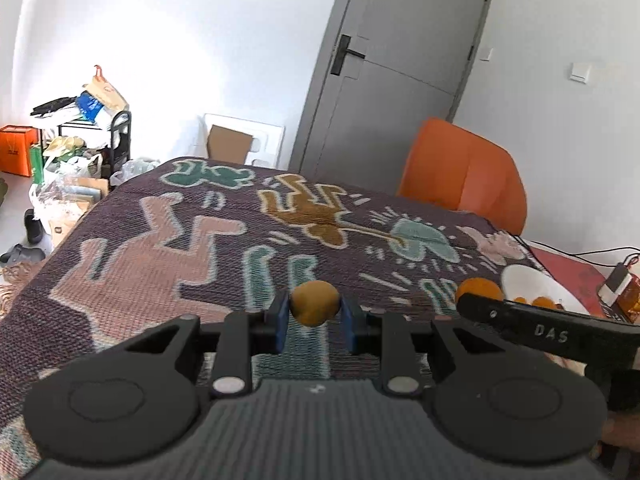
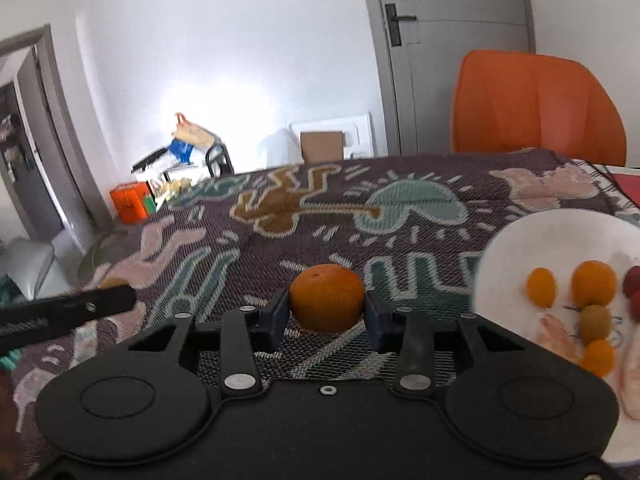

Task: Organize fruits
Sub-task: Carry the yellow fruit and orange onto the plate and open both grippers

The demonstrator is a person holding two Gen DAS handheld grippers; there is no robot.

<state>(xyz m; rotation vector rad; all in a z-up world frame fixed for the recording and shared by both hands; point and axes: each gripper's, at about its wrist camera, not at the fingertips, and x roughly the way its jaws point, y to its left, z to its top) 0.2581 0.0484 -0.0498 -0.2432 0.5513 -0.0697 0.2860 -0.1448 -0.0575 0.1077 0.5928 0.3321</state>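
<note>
My left gripper (image 1: 315, 312) is shut on a small yellow-brown fruit (image 1: 315, 302), held above the patterned tablecloth (image 1: 200, 240). My right gripper (image 2: 327, 312) is shut on an orange (image 2: 327, 297); that orange also shows in the left wrist view (image 1: 478, 289). A white plate (image 2: 560, 240) lies to the right of the right gripper and holds several small orange fruits (image 2: 593, 283), an olive-green one (image 2: 595, 322) and red ones (image 2: 633, 280). The plate also shows in the left wrist view (image 1: 528, 284).
An orange chair (image 2: 536, 108) stands behind the table's far edge. A grey door (image 1: 400, 72) is behind it. Bags and boxes (image 1: 72, 144) clutter the floor at the left. A cable and a small device (image 1: 618, 280) lie at the table's right end.
</note>
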